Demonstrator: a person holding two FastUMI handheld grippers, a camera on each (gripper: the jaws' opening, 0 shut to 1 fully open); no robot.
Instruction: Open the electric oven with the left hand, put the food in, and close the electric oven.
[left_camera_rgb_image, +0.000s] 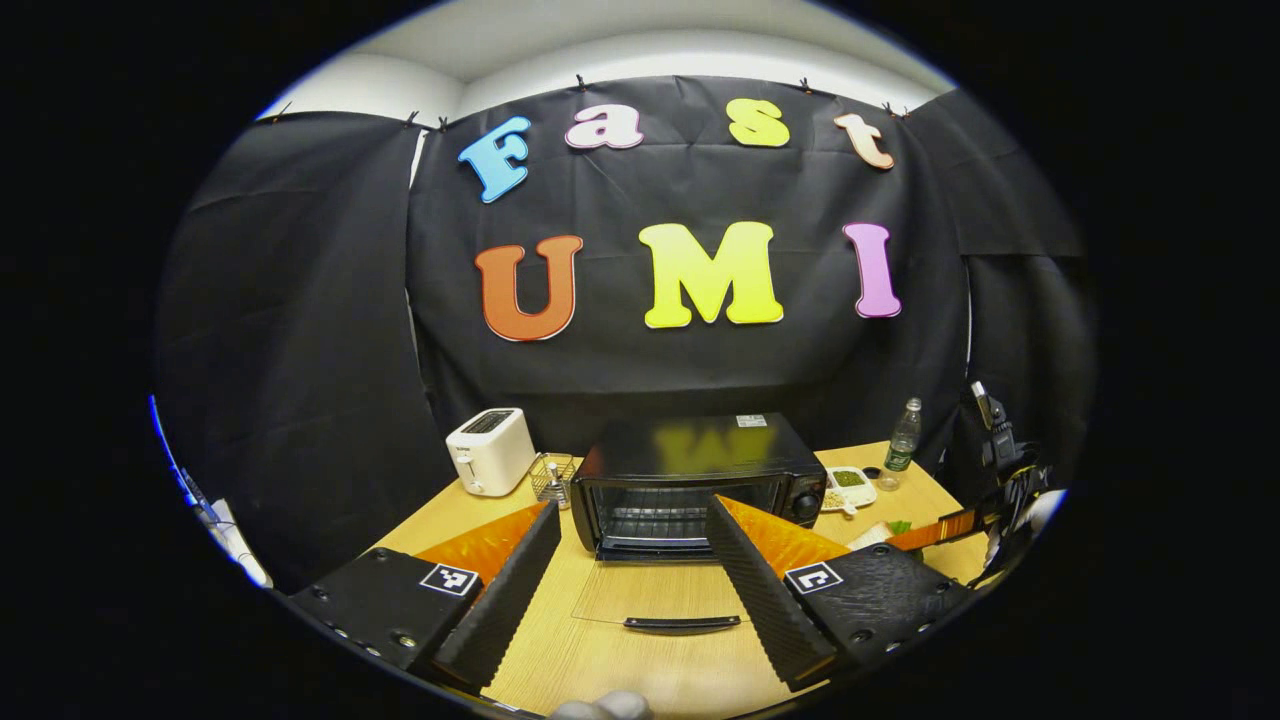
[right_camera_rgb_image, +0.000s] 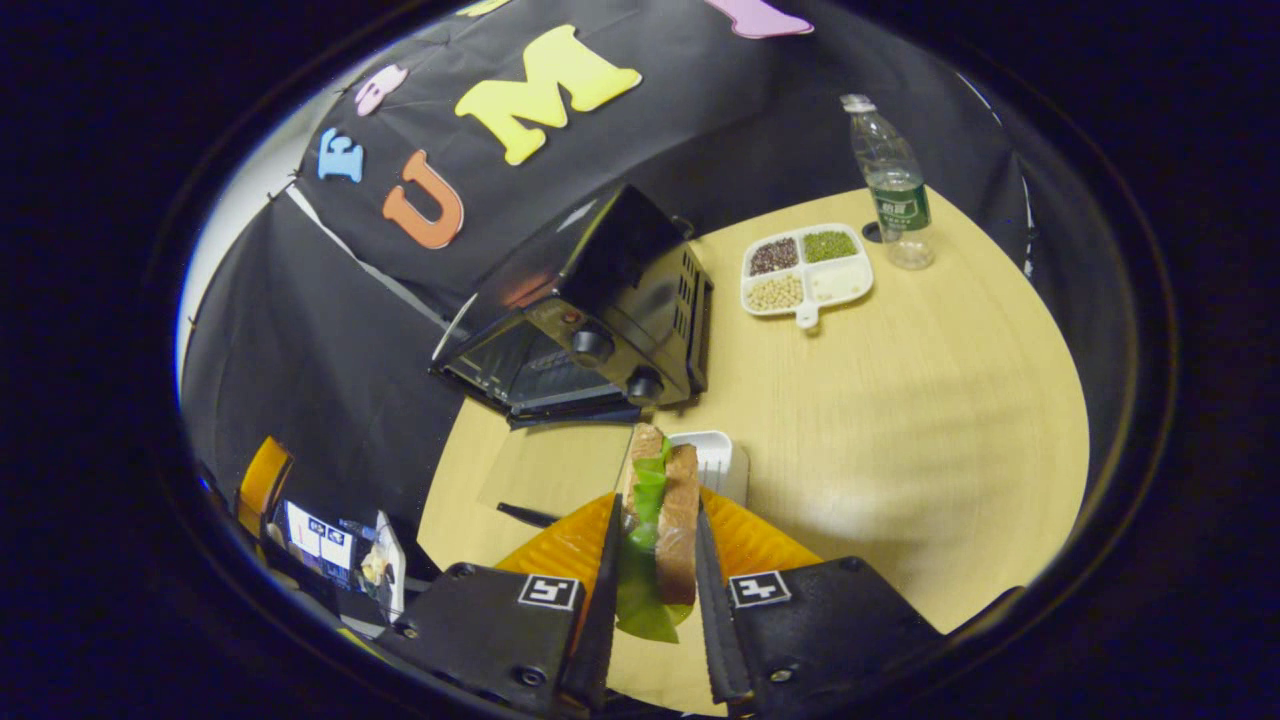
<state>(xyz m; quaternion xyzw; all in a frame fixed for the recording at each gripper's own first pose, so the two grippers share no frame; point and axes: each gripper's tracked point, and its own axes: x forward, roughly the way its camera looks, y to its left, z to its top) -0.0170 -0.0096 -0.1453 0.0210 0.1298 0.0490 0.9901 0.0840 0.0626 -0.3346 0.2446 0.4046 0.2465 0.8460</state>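
Note:
The black electric oven (left_camera_rgb_image: 700, 470) stands at the table's middle with its glass door (left_camera_rgb_image: 660, 595) folded down flat, its handle (left_camera_rgb_image: 680, 623) nearest me. My left gripper (left_camera_rgb_image: 632, 515) is open just in front of the door, one finger on each side, holding nothing. In the right gripper view, my right gripper (right_camera_rgb_image: 657, 525) is shut on a sandwich (right_camera_rgb_image: 682, 490) of brown bread and green lettuce, held upright above the table. The oven (right_camera_rgb_image: 600, 300) and its lowered door (right_camera_rgb_image: 545, 465) lie ahead and to the left of it.
A white toaster (left_camera_rgb_image: 490, 450) and a small wire basket (left_camera_rgb_image: 552, 476) stand left of the oven. A divided dish of beans (right_camera_rgb_image: 805, 270) and a water bottle (right_camera_rgb_image: 893, 185) stand to its right. A small white tray (right_camera_rgb_image: 722, 462) lies under the sandwich.

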